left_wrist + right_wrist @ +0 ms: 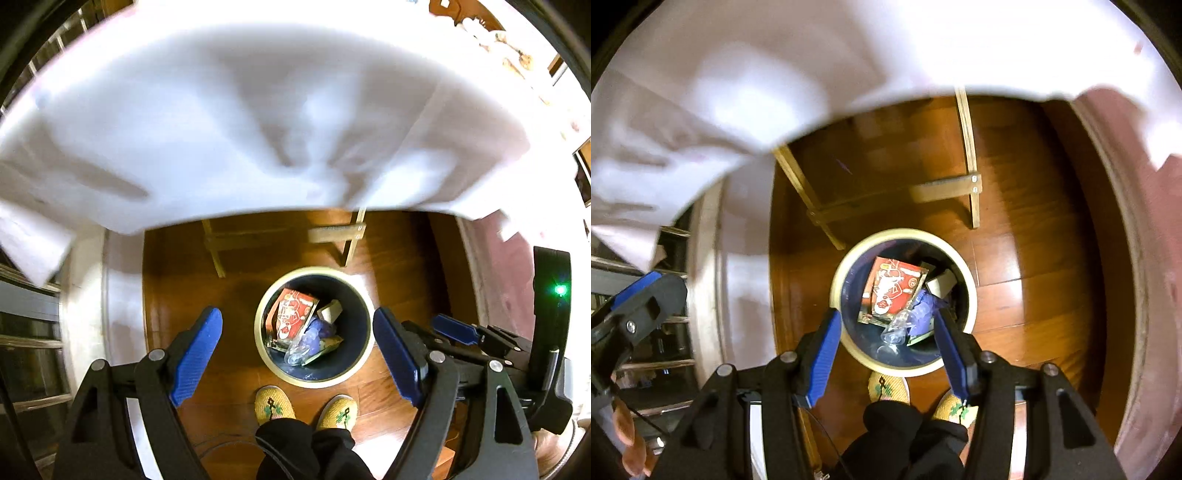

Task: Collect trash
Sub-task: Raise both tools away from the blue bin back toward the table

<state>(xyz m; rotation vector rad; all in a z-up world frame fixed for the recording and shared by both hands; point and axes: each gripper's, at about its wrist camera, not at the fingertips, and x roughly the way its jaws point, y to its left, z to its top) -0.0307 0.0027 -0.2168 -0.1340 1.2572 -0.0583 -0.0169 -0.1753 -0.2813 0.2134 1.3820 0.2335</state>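
A round bin with a cream rim (258,332) (835,291) stands on the wood floor, far below both grippers. Inside lie a red printed packet (291,314) (894,291), a small pale box (330,310) (940,282), a purple-blue wad (319,328) (925,310) and clear plastic (297,352) (894,330). My left gripper (297,321) points down over the bin, open, nothing between its blue pads. The right gripper (886,315) hangs beside it, also open and empty. Each gripper shows in the other's view: the right gripper (454,328), the left gripper (639,291).
A white tablecloth (258,110) (757,55) overhangs the upper part of both views. Wooden table legs and a crossbar (218,251) (971,166) stand just behind the bin. The person's yellow slippers (275,402) (886,387) are right in front of it. Shelving (29,332) sits at left.
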